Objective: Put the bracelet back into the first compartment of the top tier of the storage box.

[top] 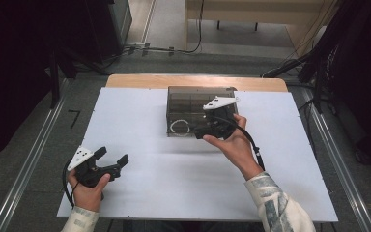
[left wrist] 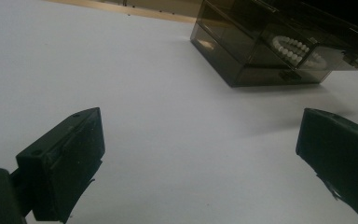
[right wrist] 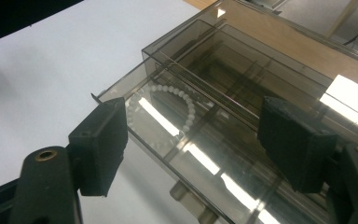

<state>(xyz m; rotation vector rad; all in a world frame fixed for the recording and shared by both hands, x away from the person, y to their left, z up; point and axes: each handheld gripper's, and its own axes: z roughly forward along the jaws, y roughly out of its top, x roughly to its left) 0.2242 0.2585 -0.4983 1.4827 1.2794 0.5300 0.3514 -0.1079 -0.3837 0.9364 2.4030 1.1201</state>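
A person's right tool (top: 199, 131) hangs over the near edge of a smoked-plastic organiser box (top: 193, 99) on the white worktop (top: 140, 121), its jaws spread wide with nothing between them, while the left tool (top: 112, 155) rests well off to the side over bare worktop, jaws likewise wide and empty. In the right gripper view a white bead bracelet (right wrist: 168, 109) lies curled in a shallow drawer (right wrist: 186, 154) just ahead of the tool and between the lines of its two jaws — the drawer looks pulled partly out of the box, though the tinted walls and glare make that hard to judge. The step in hand appears to be work at this drawer: to do it well, the right tool should come in low and square to the drawer front, close on the small knob (right wrist: 182, 192) just below and ahead of the tool rather than on the thin wall, and move straight along the drawer's run so the light box does not skid; the idle left tool could steady the box's far side. The box's inner dividers blur into reflections, the knob is cut off at the frame's lower edge, and part of the bracelet sits behind the left-hand jaw.
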